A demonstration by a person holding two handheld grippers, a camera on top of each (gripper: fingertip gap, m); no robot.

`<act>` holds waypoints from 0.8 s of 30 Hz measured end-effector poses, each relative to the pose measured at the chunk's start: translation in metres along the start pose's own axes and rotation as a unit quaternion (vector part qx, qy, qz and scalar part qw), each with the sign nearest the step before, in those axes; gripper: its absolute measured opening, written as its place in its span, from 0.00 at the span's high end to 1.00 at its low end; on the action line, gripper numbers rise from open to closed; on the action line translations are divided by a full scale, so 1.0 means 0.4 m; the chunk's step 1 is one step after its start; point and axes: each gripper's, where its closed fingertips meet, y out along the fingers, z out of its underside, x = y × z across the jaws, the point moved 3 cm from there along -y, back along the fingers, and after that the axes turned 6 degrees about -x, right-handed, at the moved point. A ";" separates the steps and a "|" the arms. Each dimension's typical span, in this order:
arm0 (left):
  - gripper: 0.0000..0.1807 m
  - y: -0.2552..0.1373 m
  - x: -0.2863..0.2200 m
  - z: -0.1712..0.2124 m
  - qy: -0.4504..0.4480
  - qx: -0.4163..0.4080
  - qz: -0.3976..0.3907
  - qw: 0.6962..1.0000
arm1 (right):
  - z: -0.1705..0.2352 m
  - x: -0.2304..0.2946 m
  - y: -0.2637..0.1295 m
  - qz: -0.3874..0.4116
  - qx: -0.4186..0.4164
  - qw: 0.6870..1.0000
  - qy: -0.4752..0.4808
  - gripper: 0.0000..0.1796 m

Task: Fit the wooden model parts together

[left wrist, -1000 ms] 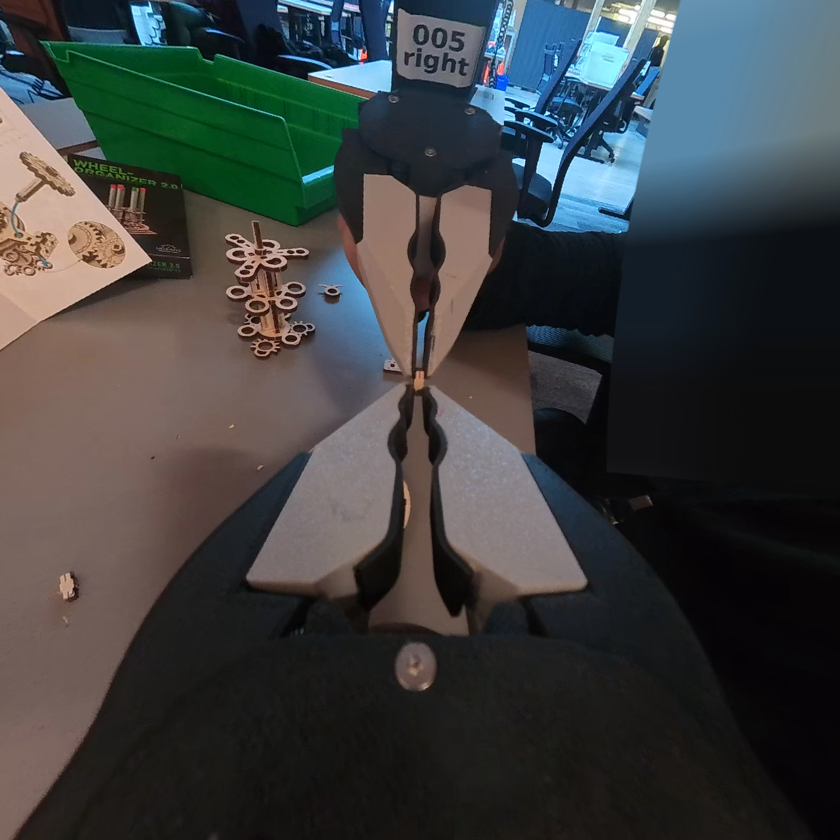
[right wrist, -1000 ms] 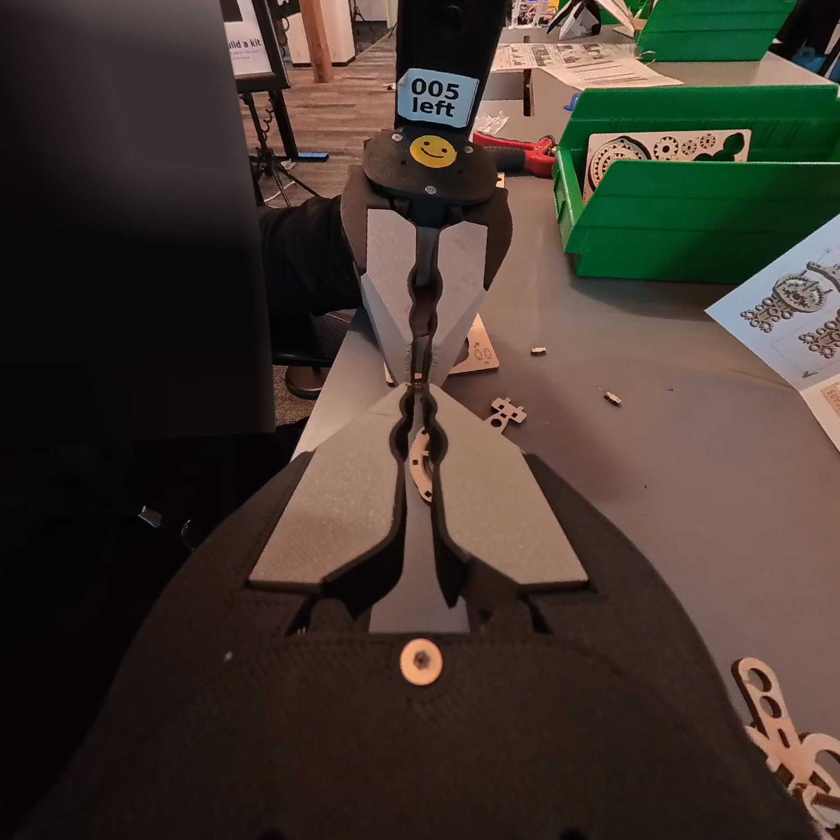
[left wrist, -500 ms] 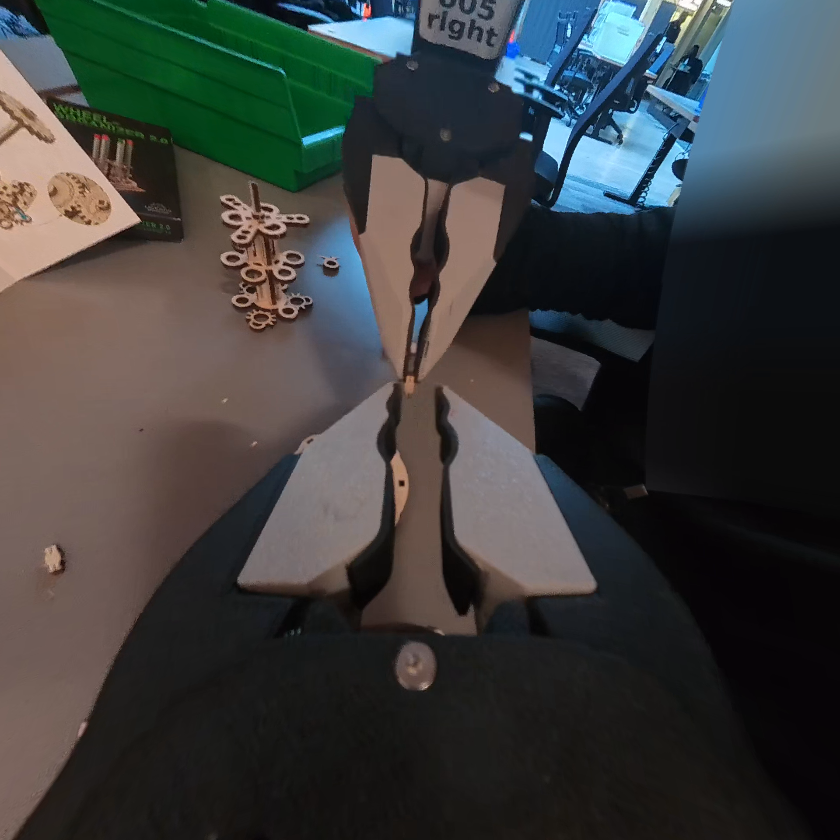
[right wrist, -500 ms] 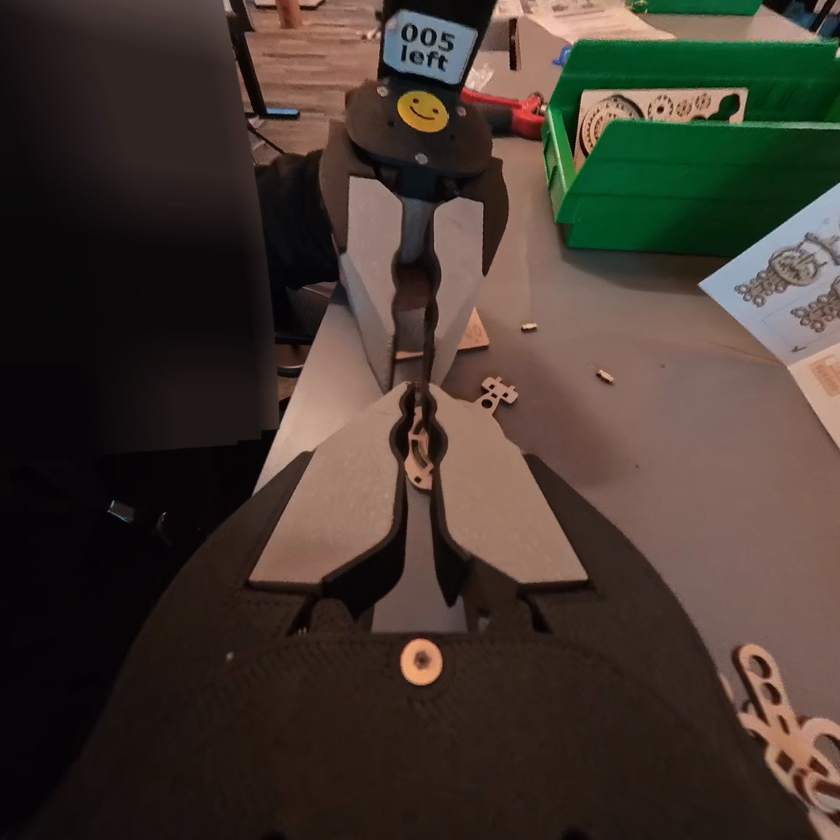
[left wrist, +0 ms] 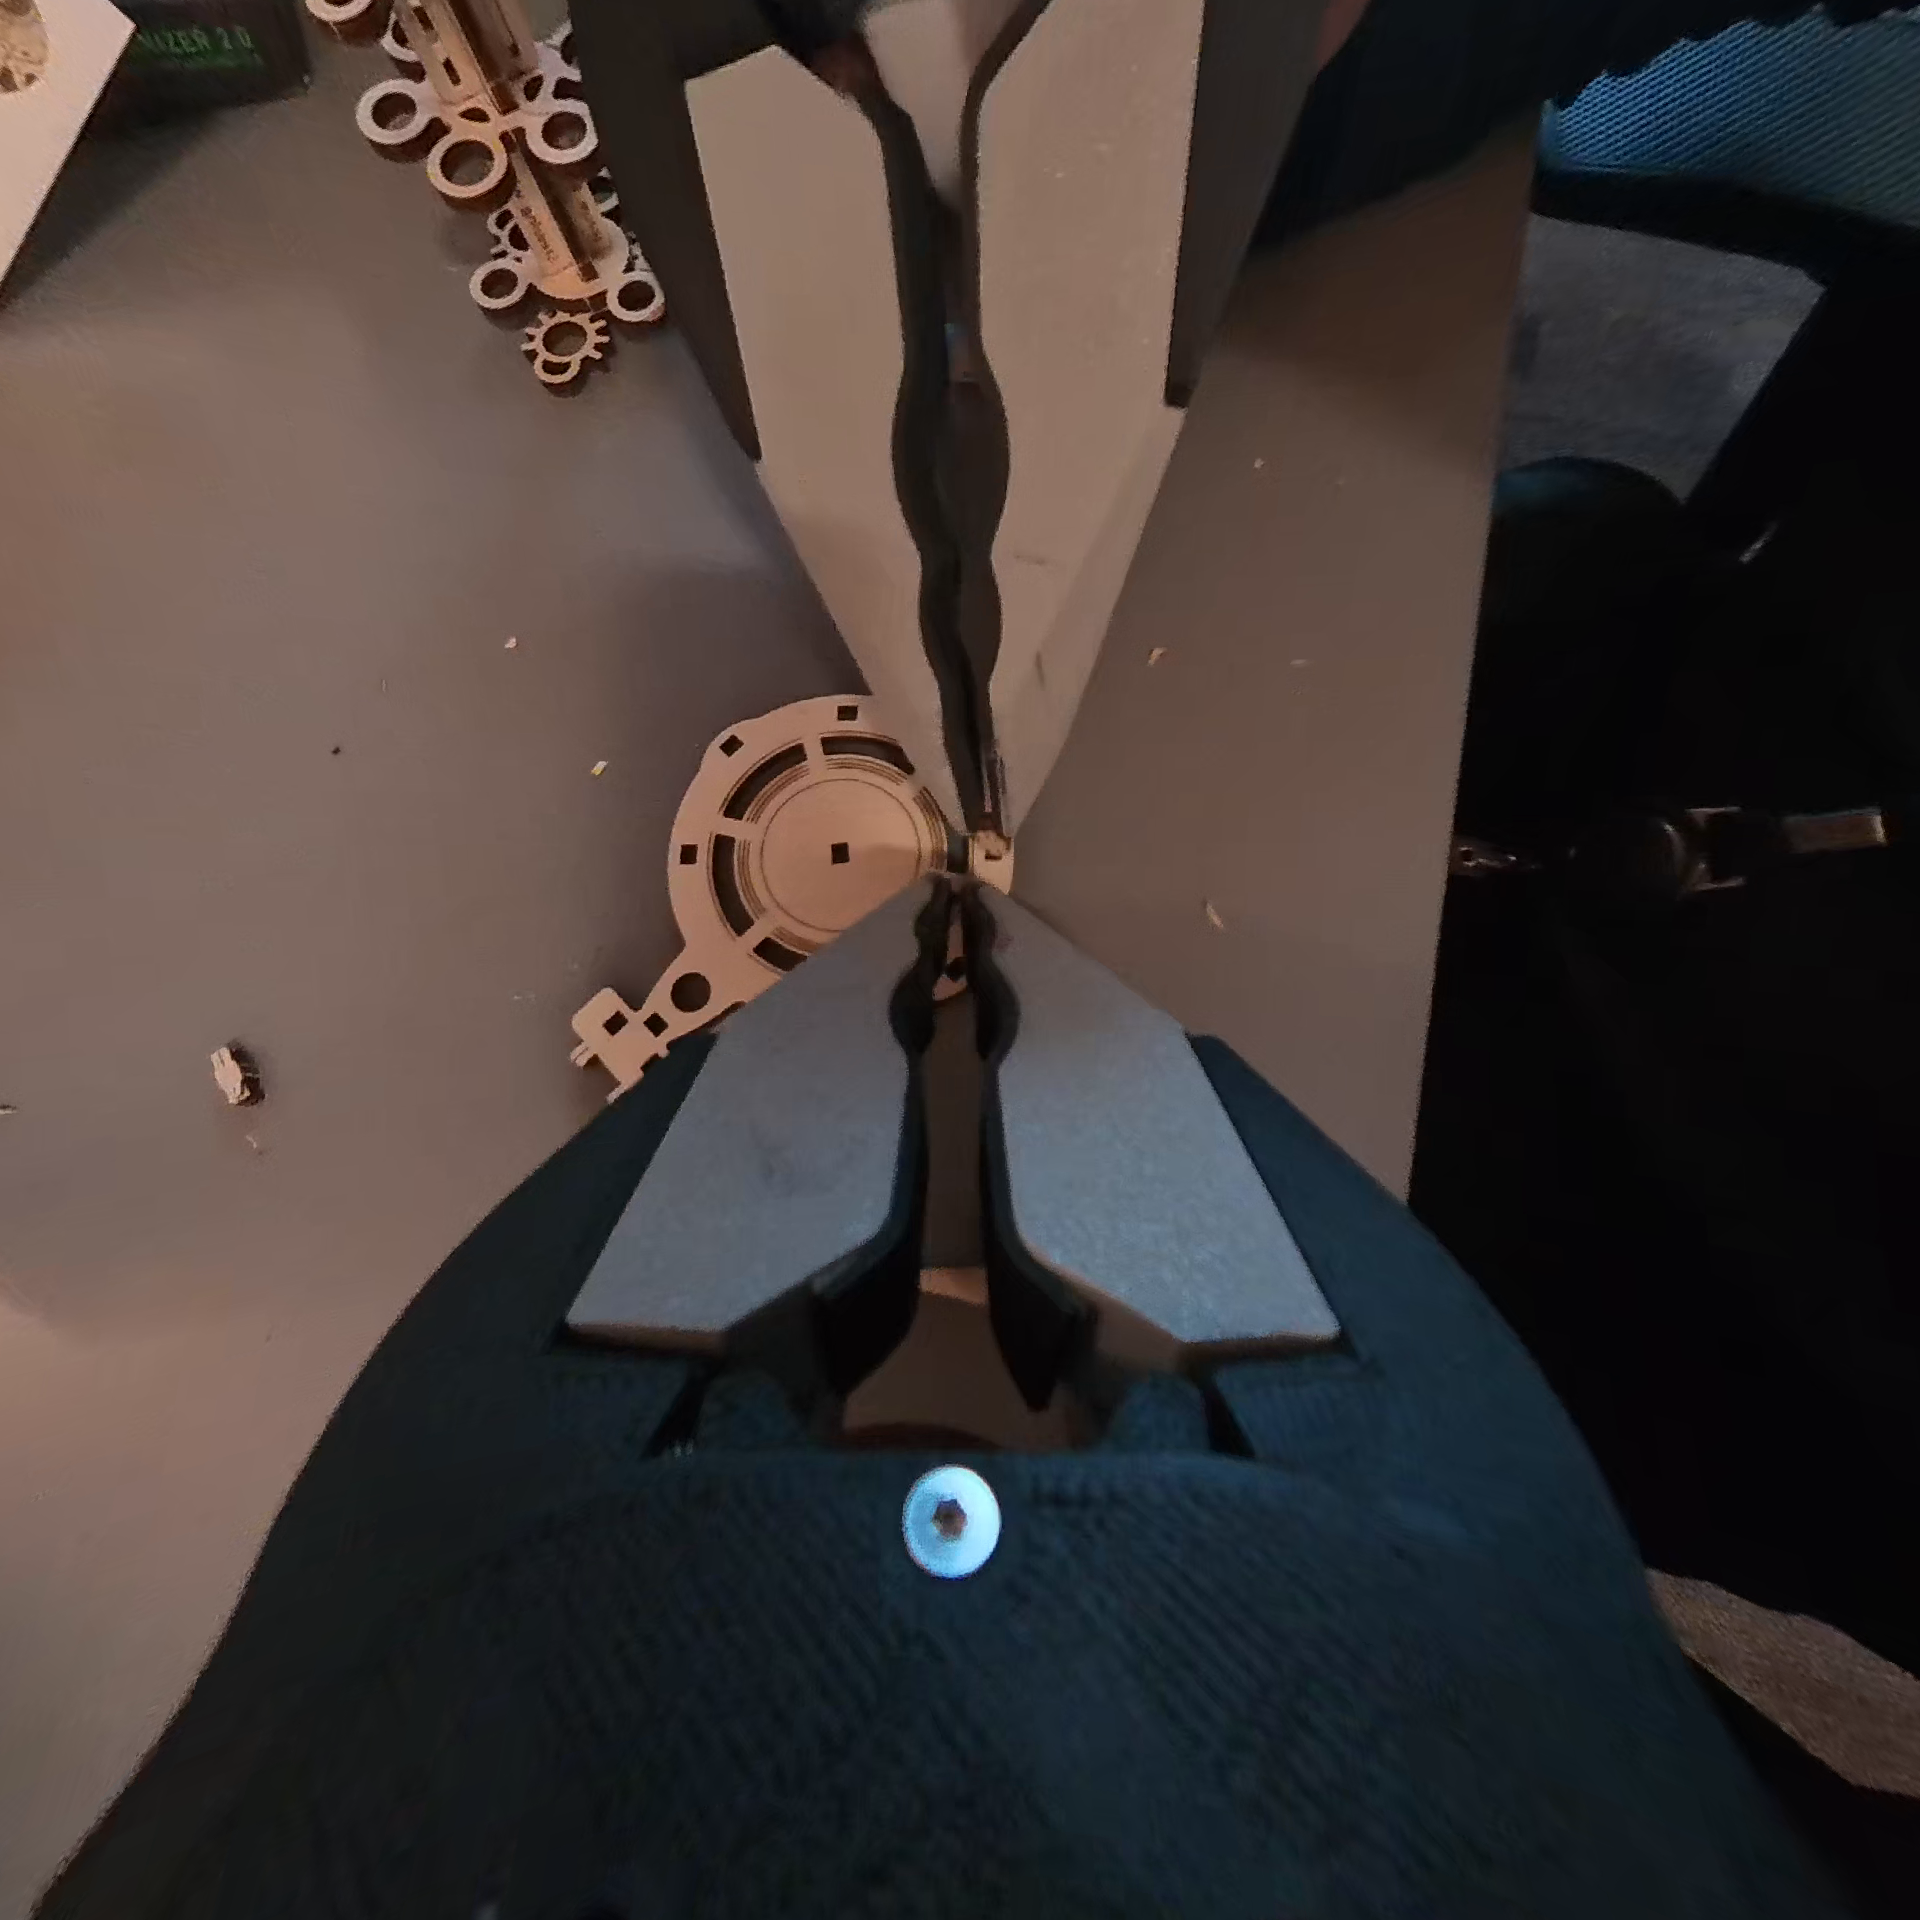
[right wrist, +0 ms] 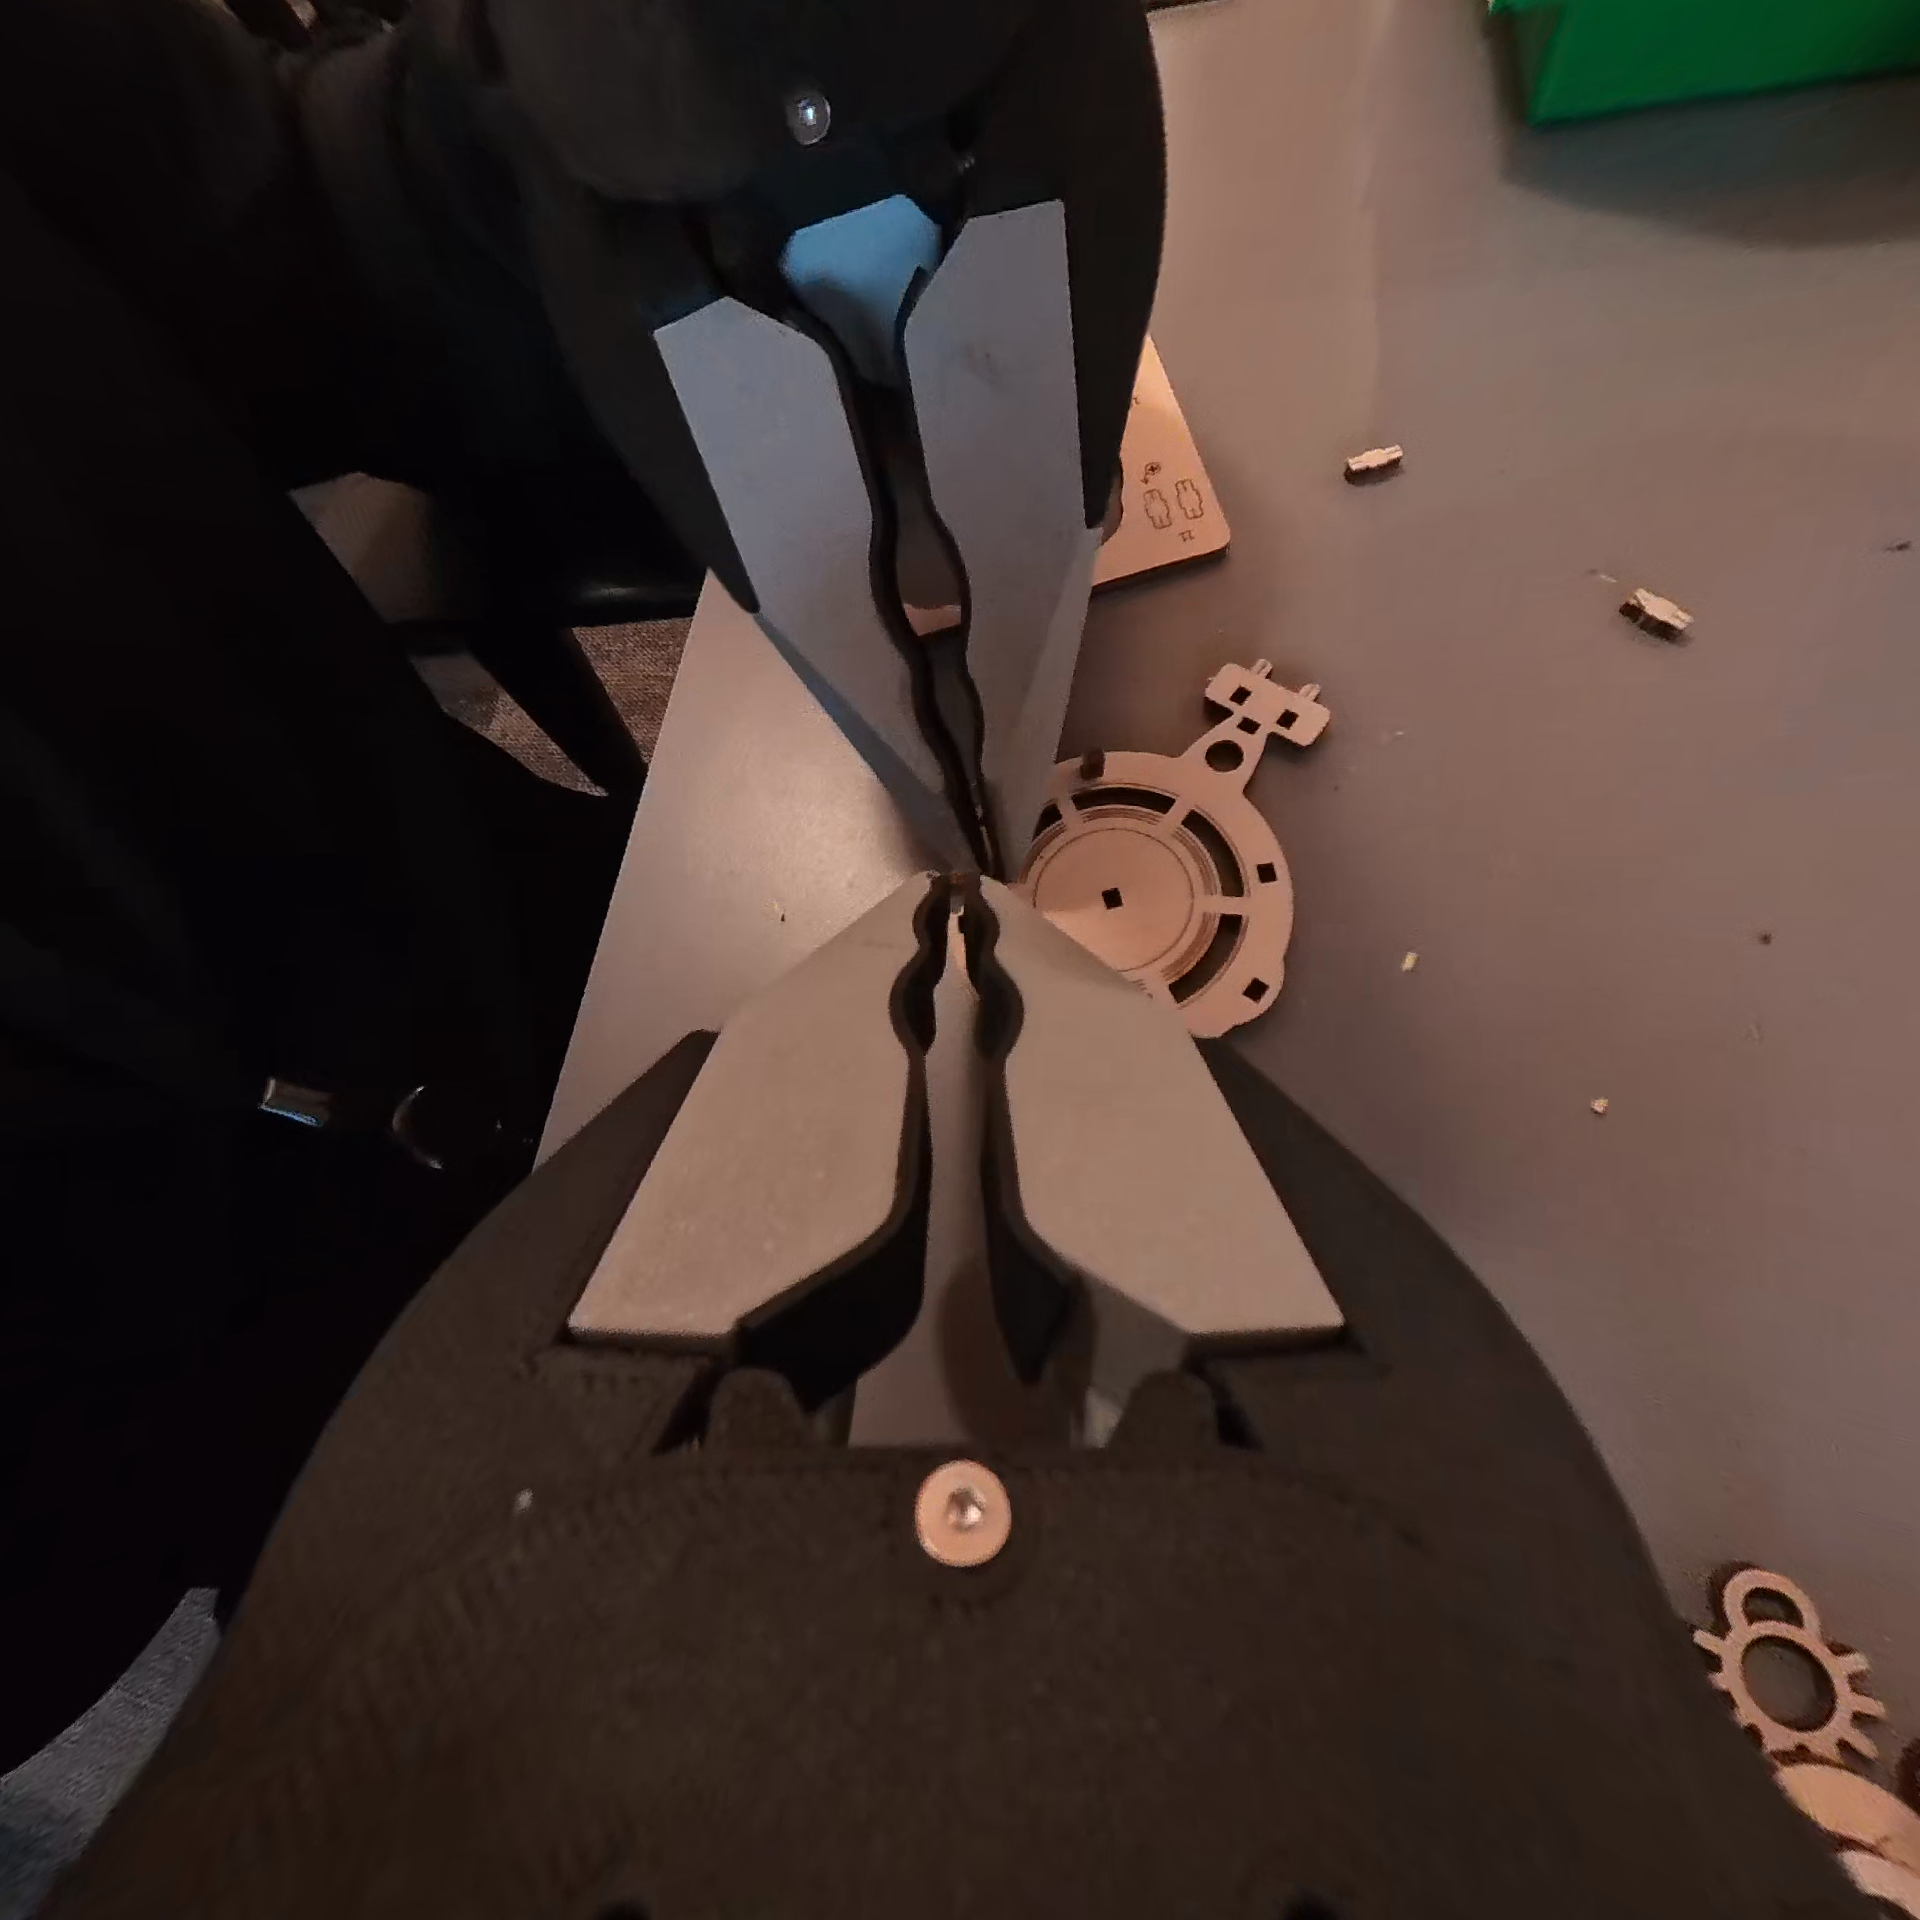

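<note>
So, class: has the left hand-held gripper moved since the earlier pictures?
Yes. The left hand-held gripper has dropped toward the grey table; the round pale wooden disc part now lies just under its tips, and the ringed wooden model looks nearer.

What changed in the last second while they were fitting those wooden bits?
Both grippers dropped to the table: the right gripper, still pinching the small peg, brought it to the rim of the round disc. The left gripper opened briefly, then closed again. The round disc stayed flat on the table.
</note>
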 end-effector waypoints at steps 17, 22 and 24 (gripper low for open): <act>1.00 -0.001 -0.002 0.001 -0.004 -0.002 0.003 1.000 | 0.012 -0.004 0.007 0.022 0.023 0.999 -0.031 1.00; 1.00 -0.001 -0.005 0.000 -0.004 -0.004 0.009 1.000 | 0.011 -0.001 0.009 0.036 0.030 0.997 -0.069 1.00; 1.00 -0.001 -0.013 -0.007 -0.010 -0.014 0.023 1.000 | 0.011 -0.001 0.009 0.036 0.030 0.996 -0.079 1.00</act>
